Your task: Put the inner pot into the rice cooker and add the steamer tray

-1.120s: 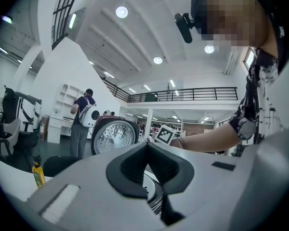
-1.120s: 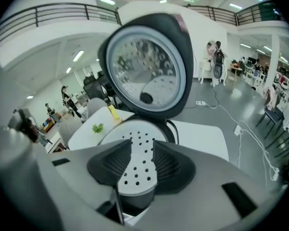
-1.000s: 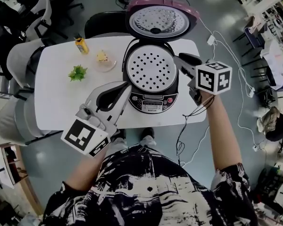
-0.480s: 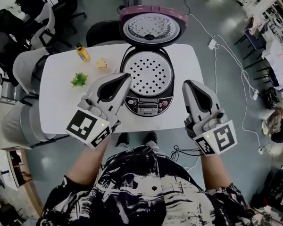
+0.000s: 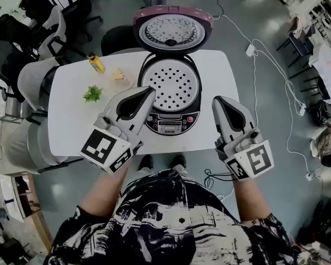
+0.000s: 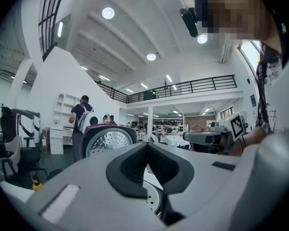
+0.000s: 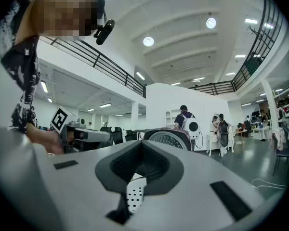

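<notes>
We hold the left gripper (image 5: 148, 93) and the right gripper (image 5: 217, 101) out ahead of our torso, well apart, both pointing forward and level. Each pair of jaws is pressed together with nothing between. The left forearm (image 5: 102, 189) angles inward, and the right forearm (image 5: 247, 195) runs nearly straight.

Desk (image 5: 66, 128): white top with rounded corners.
Rice cooker (image 5: 170, 123): at the desk's middle, control panel toward the near edge, lid tipped up at the far edge.
Yellow bottle (image 5: 96, 64): upright, near the far left edge.
Green plant (image 5: 92, 94): left of the cooker, apart from it.
Small dish (image 5: 120, 77): between bottle and cooker, holding something yellowish.
</notes>
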The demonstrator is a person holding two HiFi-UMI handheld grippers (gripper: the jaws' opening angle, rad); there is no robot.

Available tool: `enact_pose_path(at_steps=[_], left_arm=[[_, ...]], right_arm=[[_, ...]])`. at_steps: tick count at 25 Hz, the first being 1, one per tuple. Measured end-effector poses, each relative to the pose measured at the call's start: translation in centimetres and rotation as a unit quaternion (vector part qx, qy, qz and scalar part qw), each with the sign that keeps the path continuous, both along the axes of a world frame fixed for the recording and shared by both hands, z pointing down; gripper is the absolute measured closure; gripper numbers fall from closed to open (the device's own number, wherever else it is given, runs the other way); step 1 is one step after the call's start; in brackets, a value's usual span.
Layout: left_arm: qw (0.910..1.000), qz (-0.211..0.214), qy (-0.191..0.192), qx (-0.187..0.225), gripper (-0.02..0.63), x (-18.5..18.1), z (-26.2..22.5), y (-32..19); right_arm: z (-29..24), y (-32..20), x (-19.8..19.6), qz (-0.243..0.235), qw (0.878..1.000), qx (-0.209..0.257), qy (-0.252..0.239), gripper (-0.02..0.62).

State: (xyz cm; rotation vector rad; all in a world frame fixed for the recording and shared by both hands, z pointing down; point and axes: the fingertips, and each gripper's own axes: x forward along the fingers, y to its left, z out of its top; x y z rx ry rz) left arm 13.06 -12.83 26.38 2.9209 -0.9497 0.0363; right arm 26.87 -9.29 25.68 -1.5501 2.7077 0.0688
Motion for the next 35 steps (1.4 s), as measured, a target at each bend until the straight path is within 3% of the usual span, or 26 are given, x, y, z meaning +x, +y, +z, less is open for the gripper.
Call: enact_pose_path(at_steps=[35], left_arm=[[0.9999, -0.004, -0.004, -0.013, 0.601, -1.2, 1.3, -0.5]], right_arm=[[2.1, -2.8, -1.8, -0.006, 1.0, -0.024, 0.01, 0.598]])
